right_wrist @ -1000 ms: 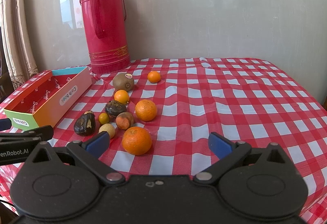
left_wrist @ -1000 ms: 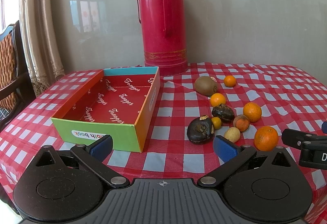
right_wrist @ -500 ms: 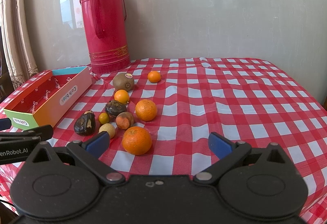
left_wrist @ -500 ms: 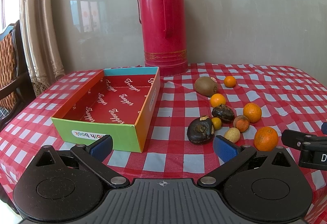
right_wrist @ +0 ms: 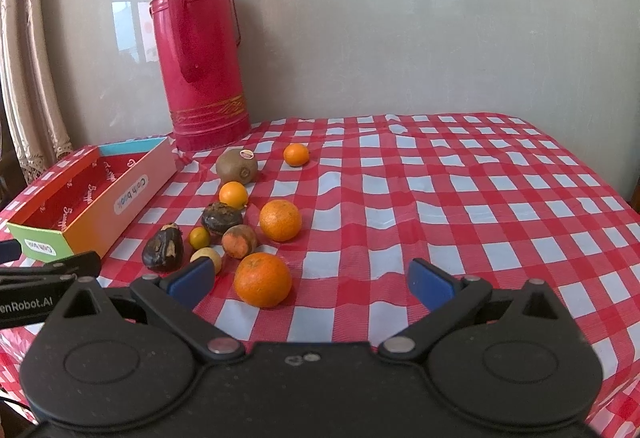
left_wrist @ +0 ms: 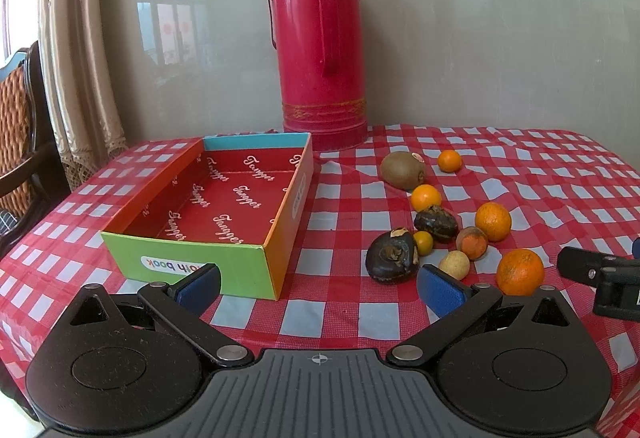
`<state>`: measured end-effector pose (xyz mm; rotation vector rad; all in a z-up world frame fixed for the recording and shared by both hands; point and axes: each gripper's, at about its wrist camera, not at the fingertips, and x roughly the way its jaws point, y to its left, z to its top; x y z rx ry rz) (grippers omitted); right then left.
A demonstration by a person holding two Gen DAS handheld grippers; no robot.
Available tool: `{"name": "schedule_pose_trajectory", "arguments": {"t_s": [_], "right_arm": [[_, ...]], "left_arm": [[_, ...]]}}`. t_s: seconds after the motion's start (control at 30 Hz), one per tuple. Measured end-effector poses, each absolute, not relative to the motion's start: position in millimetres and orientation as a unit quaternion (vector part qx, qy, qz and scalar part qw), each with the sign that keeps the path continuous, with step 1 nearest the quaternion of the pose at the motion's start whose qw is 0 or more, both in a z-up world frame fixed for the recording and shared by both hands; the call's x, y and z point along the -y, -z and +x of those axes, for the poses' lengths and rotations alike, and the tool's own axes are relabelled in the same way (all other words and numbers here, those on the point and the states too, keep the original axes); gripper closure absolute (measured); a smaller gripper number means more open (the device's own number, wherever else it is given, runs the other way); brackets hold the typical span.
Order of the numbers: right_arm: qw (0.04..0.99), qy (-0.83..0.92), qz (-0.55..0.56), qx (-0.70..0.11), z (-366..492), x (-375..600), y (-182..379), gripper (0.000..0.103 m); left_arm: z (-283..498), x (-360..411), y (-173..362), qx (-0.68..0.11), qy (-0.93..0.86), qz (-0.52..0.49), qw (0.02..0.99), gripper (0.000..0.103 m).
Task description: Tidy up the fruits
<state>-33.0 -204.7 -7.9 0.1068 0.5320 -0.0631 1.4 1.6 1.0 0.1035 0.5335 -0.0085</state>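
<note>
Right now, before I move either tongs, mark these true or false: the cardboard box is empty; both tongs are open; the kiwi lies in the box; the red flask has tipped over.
1. The colourful open cardboard box holds no fruit: true.
2. The left tongs and right tongs are open: true.
3. The brown fuzzy kiwi lies in the box: false, it rests on the red checked tablecloth.
4. The tall red thermos flask has tipped over: false, it stands upright.
</note>
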Motion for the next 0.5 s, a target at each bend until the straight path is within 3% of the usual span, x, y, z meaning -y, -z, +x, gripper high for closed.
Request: {"name": "schedule_pose_trajectory", "arguments": {"t_s": [0.5], "right_arm": [[0.964, 0.042, 0.075, -0.252, -38.0, 214.2, 4.5, 0.006]], "left_arm": [[-4.1, 0.9, -2.4, -0.249, 0.003, 0.065, 0.966, 0.0]]}}
